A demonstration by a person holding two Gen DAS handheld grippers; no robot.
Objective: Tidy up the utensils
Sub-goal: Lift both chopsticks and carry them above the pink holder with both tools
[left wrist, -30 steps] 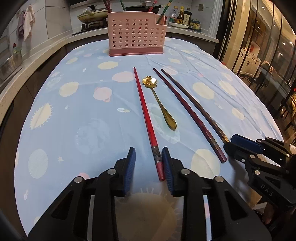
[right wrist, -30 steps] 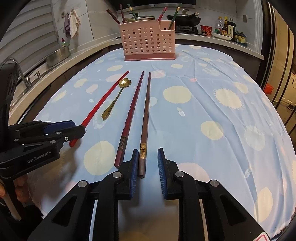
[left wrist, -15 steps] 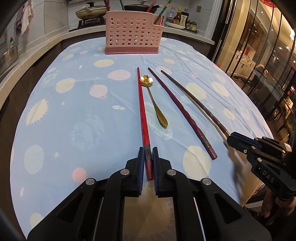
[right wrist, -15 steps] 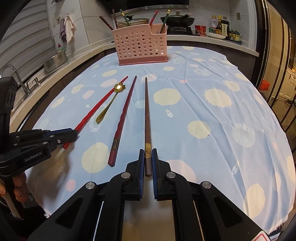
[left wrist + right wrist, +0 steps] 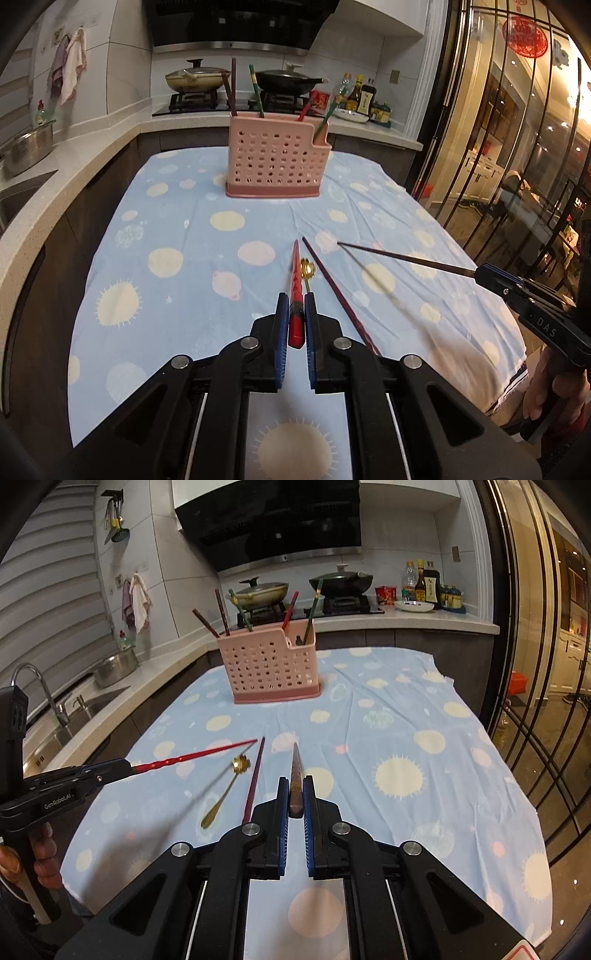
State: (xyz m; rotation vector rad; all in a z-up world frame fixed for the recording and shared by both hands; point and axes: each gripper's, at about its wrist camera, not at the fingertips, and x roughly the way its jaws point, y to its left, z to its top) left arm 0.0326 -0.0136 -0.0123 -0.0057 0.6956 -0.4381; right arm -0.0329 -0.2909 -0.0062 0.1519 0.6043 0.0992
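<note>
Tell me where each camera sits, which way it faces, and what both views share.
Left wrist: on the left claw, facing the pink utensil holder; its fingers grip a red chopstick; the right claw and a hand show.
Right wrist: on the right claw, facing the same holder; it grips a brown chopstick; the left claw shows.
Shared: holder, gold spoon, tablecloth.

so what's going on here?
A person is tidying utensils with two handheld grippers. The left gripper is shut on a red chopstick, the right gripper on a brown chopstick, both held above the tablecloth. A gold spoon and a maroon chopstick lie there; the pink holder stands beyond.
</note>
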